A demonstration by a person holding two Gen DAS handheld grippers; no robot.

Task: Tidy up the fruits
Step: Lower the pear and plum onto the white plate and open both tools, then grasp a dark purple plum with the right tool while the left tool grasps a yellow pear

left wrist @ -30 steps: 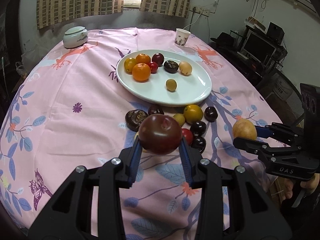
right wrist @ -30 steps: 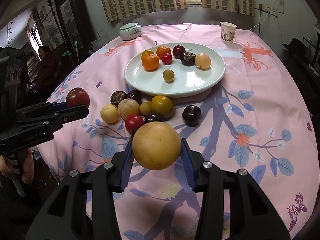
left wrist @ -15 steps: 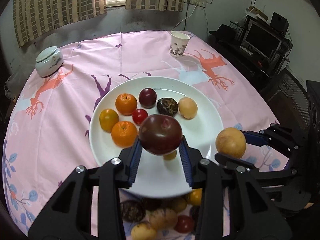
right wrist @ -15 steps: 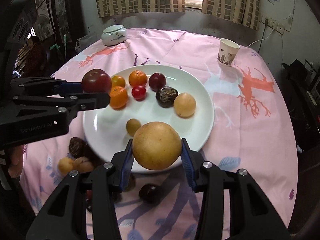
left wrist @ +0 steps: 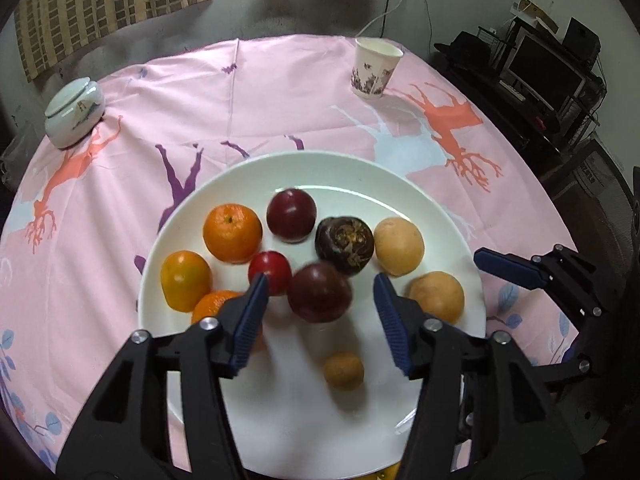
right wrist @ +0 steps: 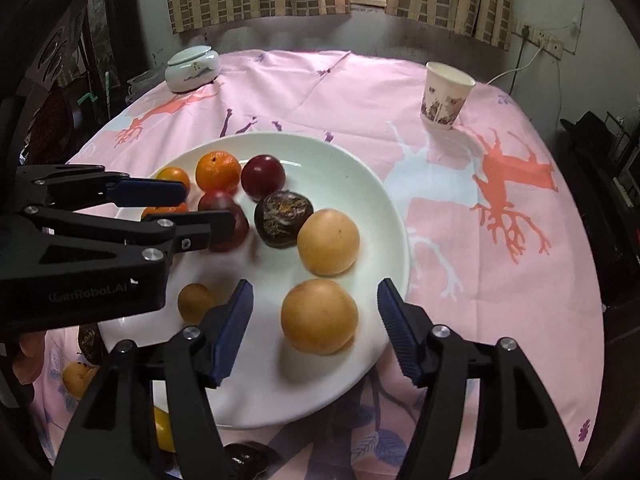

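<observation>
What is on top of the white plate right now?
The white plate holds oranges, two dark plums, a small red fruit, a dark wrinkled fruit, two tan fruits and a small brown one. The left gripper covers part of an orange.

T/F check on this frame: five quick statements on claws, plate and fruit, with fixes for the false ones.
1. Both claws are open. True: left claw and right claw have just been opening, pads clear of the fruit.
2. The dark plum is still clamped. False: it sits free between the left pads.
3. The yellow fruit is over the white plate. True.
4. The paper cup lies tipped over. False: it stands upright.
5. The lidded jar is on the plate. False: it is on the pink tablecloth.
</observation>
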